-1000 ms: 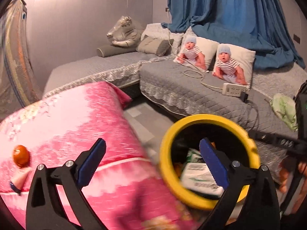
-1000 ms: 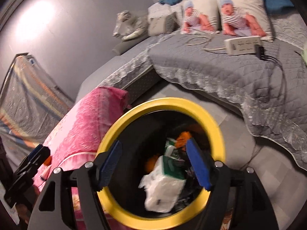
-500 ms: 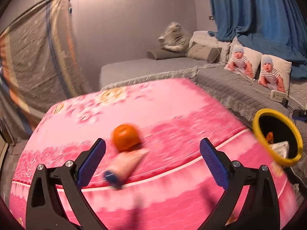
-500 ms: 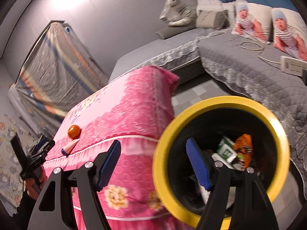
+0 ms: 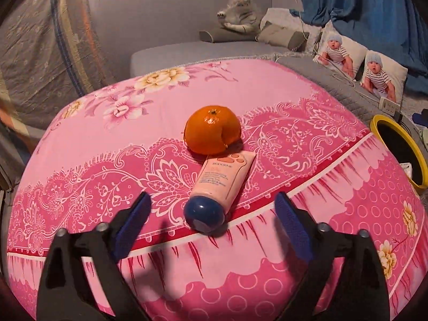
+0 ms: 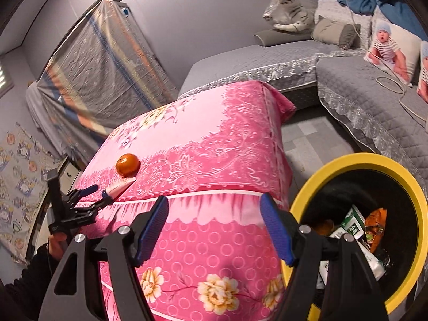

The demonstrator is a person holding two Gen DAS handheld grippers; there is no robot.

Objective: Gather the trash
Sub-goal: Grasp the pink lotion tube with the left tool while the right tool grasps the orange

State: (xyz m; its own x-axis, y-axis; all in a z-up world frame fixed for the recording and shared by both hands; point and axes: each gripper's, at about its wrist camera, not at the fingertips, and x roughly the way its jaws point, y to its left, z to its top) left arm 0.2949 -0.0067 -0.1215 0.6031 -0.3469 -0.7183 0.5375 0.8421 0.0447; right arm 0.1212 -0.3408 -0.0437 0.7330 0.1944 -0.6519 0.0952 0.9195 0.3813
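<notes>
The left gripper point(image 5: 211, 214) is hanging at the near edge of the pink cloth point(image 5: 267, 101), its jaws apart and just narrowing around the tube point(image 5: 222, 182), not yet pressing it. The tube is lying between them, dark cap point(image 5: 204, 215) nearest, its long axis running away toward the orange peel point(image 5: 212, 131) touching its far end. The right gripper point(image 6: 214, 227) is waiting empty, jaws apart, beside the yellow-rimmed bin point(image 6: 417, 200), farther from the tube.
</notes>
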